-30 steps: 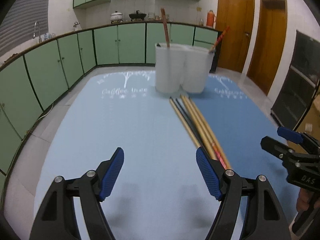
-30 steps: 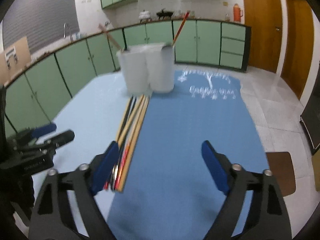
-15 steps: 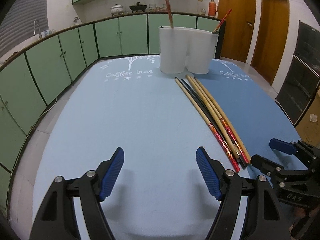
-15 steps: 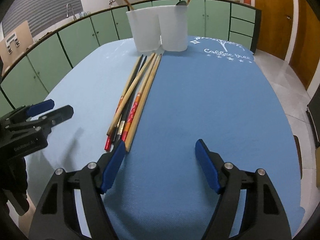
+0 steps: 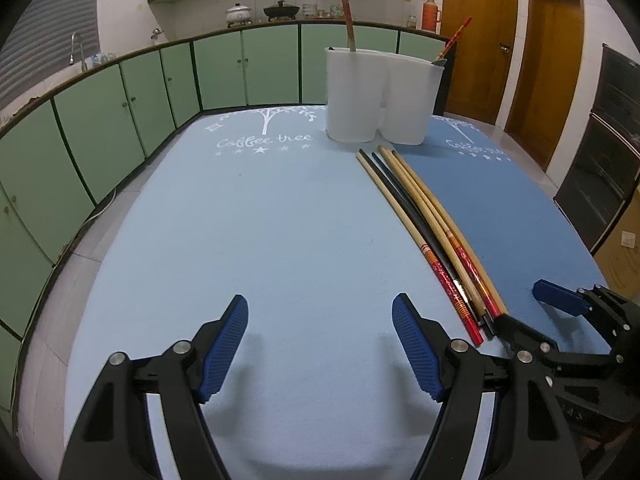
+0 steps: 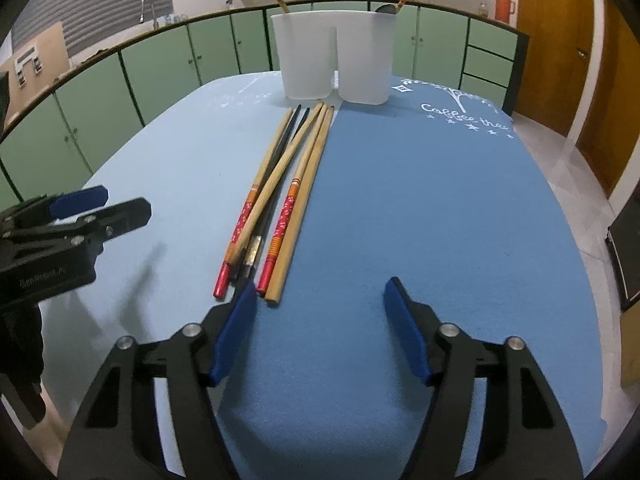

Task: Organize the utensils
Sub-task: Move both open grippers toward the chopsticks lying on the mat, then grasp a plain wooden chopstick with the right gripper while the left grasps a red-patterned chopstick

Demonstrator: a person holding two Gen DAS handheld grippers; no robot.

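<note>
Several long chopsticks (image 5: 432, 220) (image 6: 280, 192), wooden, black and red-ended, lie in a bundle on the blue table mat. A white two-part holder (image 5: 380, 96) (image 6: 336, 60) stands at the far end, with a red-handled utensil in each part. My left gripper (image 5: 320, 344) is open and empty, left of the bundle's near ends; it also shows in the right wrist view (image 6: 96, 208). My right gripper (image 6: 320, 328) is open and empty, its left finger close to the bundle's near ends; it also shows in the left wrist view (image 5: 532, 312).
The table carries a light blue mat (image 5: 260, 240) and a darker blue mat (image 6: 440, 208) side by side. Green kitchen cabinets (image 5: 120, 112) run behind and to the left. Wooden doors (image 5: 476, 32) stand at the right.
Both grippers have pulled back from the holder and lowered toward the table. The near ends of the chopsticks have come into view beside the fingers. Both stay open.
</note>
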